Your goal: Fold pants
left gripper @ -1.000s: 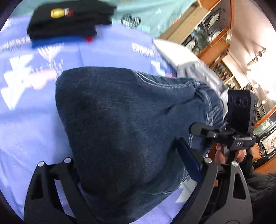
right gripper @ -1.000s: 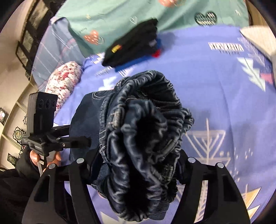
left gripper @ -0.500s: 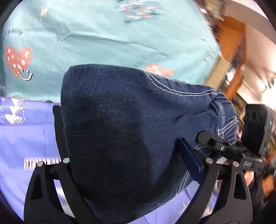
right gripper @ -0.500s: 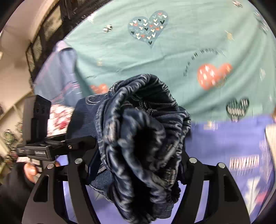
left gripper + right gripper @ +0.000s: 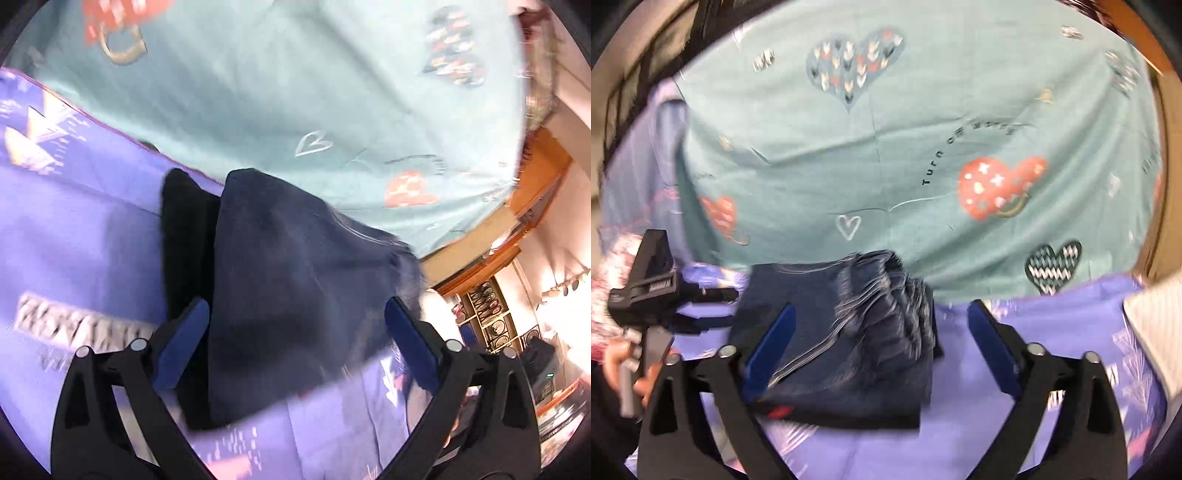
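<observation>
Bed with purple sheet [image 5: 1015, 435] and teal heart-print blanket [image 5: 886, 147] behind; folded pants [image 5: 849, 350] sit atop a dark clothes stack [image 5: 184, 240]. Left tongs [image 5: 295, 350] and right tongs [image 5: 881, 350] are opening, pads clear of denim. Risk: the bulky bundle looks loose and could slump off the stack.
</observation>
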Motion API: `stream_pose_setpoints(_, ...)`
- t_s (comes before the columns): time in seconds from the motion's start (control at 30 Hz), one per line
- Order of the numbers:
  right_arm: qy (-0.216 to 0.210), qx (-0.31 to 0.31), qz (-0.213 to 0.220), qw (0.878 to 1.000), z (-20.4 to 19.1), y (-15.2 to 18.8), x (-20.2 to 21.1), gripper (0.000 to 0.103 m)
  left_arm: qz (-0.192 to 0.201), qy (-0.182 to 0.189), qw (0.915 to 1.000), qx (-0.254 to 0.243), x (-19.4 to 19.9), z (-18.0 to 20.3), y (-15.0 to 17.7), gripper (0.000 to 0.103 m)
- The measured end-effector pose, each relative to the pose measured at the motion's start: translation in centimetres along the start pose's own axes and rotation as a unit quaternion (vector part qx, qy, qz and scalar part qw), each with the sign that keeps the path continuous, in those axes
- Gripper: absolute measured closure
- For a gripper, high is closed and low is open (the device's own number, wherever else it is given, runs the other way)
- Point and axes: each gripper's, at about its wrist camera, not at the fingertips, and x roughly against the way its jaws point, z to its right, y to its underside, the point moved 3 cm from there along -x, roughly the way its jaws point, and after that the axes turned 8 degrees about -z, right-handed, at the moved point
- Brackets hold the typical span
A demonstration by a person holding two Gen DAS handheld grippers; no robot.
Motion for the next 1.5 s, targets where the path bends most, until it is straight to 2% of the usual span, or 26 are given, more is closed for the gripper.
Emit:
stream_pose_setpoints(0.07, -0.002, 0.017, -0.018, 1.000, 0.0, 4.1, 3.9, 0.001, 0.016, -0.042, 0.9987, -0.023, 2.7, 1.6, 3.9, 0.002)
stream_pose_setpoints(0.13, 0.001, 0.029, -0.040, 0.999, -0.3, 8.6, 6.4, 0.001, 0.027, -0.103, 0.9925, -0.060, 4.6, 3.1, 10.1, 0.002)
stream_pose_setpoints(0.17, 0.003, 0.031, -0.050, 0.998, -0.2, 11.9, 7.8, 0.001, 0.030, -0.126, 0.9888, -0.073, 5.2, 3.4, 13.1, 0.002)
stream_pose_setpoints(0.2, 0.009, 0.029, -0.054, 0.998, 0.0, 14.4, 8.7, 0.001, 0.029, -0.160, 0.9830, -0.086, 5.5, 3.7, 16.8, 0.002)
stream_pose_setpoints(0.27, 0.027, 0.018, -0.065, 0.997, 0.0, 19.9, 10.9, 0.001, 0.033, -0.191, 0.9754, -0.105, 5.9, 3.6, 23.7, 0.002)
stream_pose_setpoints(0.37, 0.036, -0.003, -0.062, 0.997, -0.3, 24.7, 12.9, 0.001, 0.069, -0.226, 0.9620, -0.136, 6.5, 3.5, 29.3, 0.002)
stream_pose_setpoints(0.43, 0.031, -0.019, -0.063, 0.997, -0.6, 26.2, 13.5, 0.001, 0.095, -0.253, 0.9505, -0.154, 7.8, 4.0, 31.9, 0.002)
stream_pose_setpoints(0.5, 0.040, -0.021, -0.055, 0.997, -1.2, 26.8, 14.1, 0.001, 0.114, -0.262, 0.9455, -0.156, 8.3, 4.3, 33.7, 0.002)
stream_pose_setpoints(0.63, 0.078, -0.002, -0.033, 0.996, -1.9, 26.9, 14.7, 0.001, 0.132, -0.295, 0.9317, -0.166, 9.5, 5.0, 36.2, 0.002)
stream_pose_setpoints(0.67, 0.091, 0.002, -0.020, 0.996, -1.9, 26.7, 15.0, 0.001, 0.142, -0.305, 0.9253, -0.176, 9.7, 5.3, 36.6, 0.002)
stream_pose_setpoints(0.77, 0.125, 0.012, 0.007, 0.992, -1.7, 26.3, 15.4, 0.001, 0.166, -0.318, 0.9161, -0.179, 9.9, 5.7, 35.2, 0.002)
stream_pose_setpoints(0.87, 0.108, -0.006, -0.001, 0.994, -0.7, 26.4, 14.9, 0.001, 0.179, -0.342, 0.9056, -0.175, 10.3, 5.5, 34.5, 0.002)
stream_pose_setpoints(0.93, 0.097, -0.022, -0.024, 0.995, 0.0, 26.6, 13.9, 0.001, 0.178, -0.347, 0.9056, -0.166, 10.1, 4.6, 34.3, 0.002)
stream_pose_setpoints(1.0, 0.096, -0.041, -0.044, 0.994, 0.9, 26.8, 13.2, 0.001, 0.161, -0.348, 0.9116, -0.147, 9.7, 3.5, 33.9, 0.002)
stream_pose_setpoints(1.13, 0.092, -0.057, -0.041, 0.993, 1.5, 27.0, 13.4, 0.001, 0.144, -0.367, 0.9123, -0.111, 9.4, 1.7, 33.2, 0.002)
stream_pose_setpoints(1.23, 0.095, -0.049, -0.044, 0.993, 1.2, 27.0, 13.3, 0.001, 0.139, -0.360, 0.9154, -0.114, 9.3, 1.4, 33.0, 0.002)
stream_pose_setpoints(1.33, 0.097, -0.040, -0.043, 0.994, 0.9, 26.9, 13.3, 0.001, 0.129, -0.368, 0.9126, -0.122, 8.9, 1.4, 32.9, 0.002)
stream_pose_setpoints(1.43, 0.098, -0.038, -0.039, 0.994, 0.8, 26.9, 13.4, 0.001, 0.124, -0.388, 0.9055, -0.120, 8.6, 1.4, 32.8, 0.002)
stream_pose_setpoints(1.5, 0.097, -0.038, -0.039, 0.994, 0.9, 26.9, 13.4, 0.001, 0.124, -0.390, 0.9048, -0.117, 8.6, 1.3, 32.8, 0.002)
